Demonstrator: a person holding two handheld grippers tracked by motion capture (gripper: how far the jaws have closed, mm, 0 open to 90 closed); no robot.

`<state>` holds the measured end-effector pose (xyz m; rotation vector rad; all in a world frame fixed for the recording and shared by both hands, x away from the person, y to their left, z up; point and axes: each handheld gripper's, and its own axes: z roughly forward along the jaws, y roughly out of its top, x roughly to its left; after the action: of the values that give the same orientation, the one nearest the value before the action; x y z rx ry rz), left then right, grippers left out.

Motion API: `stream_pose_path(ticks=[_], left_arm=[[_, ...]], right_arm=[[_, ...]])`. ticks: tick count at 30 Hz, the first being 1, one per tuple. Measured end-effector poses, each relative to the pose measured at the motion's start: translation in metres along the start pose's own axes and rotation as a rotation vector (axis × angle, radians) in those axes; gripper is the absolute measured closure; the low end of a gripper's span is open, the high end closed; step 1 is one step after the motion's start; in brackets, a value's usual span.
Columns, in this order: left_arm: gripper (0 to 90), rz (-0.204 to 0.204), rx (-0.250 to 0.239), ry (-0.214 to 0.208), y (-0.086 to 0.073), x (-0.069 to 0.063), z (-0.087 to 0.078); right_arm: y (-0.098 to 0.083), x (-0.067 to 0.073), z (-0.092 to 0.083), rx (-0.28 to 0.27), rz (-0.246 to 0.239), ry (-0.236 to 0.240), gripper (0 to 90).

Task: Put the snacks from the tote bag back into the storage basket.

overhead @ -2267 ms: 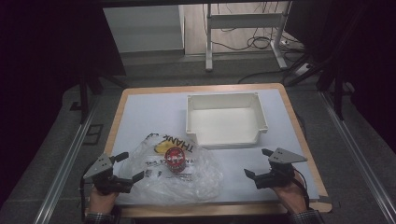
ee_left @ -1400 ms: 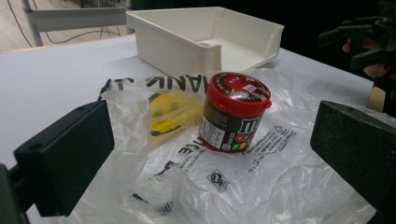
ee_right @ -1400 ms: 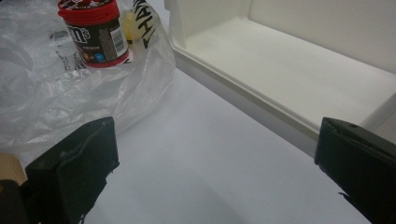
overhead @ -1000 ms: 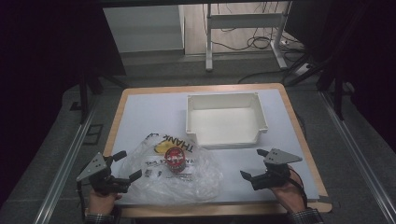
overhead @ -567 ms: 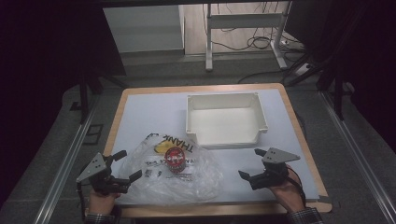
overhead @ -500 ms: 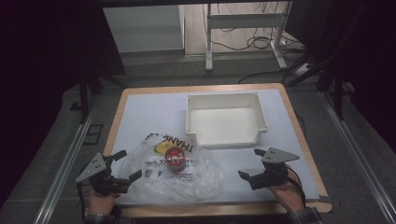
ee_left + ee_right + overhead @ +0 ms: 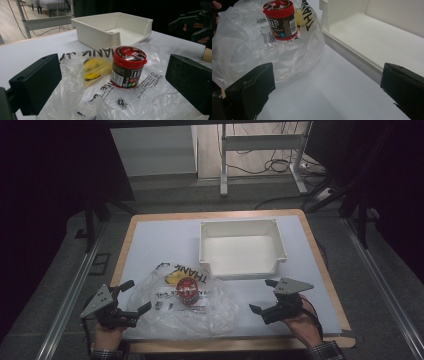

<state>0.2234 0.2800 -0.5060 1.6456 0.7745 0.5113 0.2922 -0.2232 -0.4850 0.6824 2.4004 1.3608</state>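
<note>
Both sets of fingers are spread wide and holding nothing: the left gripper [image 7: 131, 296] sits at the plastic bag [image 7: 200, 312] edge, candy jar [image 7: 128, 66] dead ahead between them, right gripper [image 7: 266, 296] beside the bag, white bin [image 7: 242, 247] just beyond. Nothing grabbed yet, so everything's left.

Lab or test room, dimly lit.
Wood-edged white work table [image 7: 150, 245] on grey floor, framed by aluminium rails [image 7: 70, 300]; white metal desk legs [image 7: 223, 160] with loose black cables [image 7: 260, 165] behind.
</note>
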Motion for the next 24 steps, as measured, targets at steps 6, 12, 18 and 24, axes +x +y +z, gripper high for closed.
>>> stream_pose_path(ticks=[6,12,18,24], left_arm=[[0.7,0.011,-0.011,0.01,0.001,-0.001,-0.001],[0.7,0.012,-0.006,0.012,0.001,-0.002,-0.001],[1.0,0.02,0.003,0.001,0.002,-0.003,0.0],[1.1,0.03,0.006,0.004,0.003,-0.004,0.001]], right_arm=[[0.003,0.0,0.001,-0.002,0.005,0.01,0.0],[0.005,0.001,0.004,-0.012,0.024,0.026,0.0],[0.008,0.002,0.008,-0.006,0.021,0.038,0.0],[0.012,0.005,0.013,0.007,0.01,0.061,0.3]])
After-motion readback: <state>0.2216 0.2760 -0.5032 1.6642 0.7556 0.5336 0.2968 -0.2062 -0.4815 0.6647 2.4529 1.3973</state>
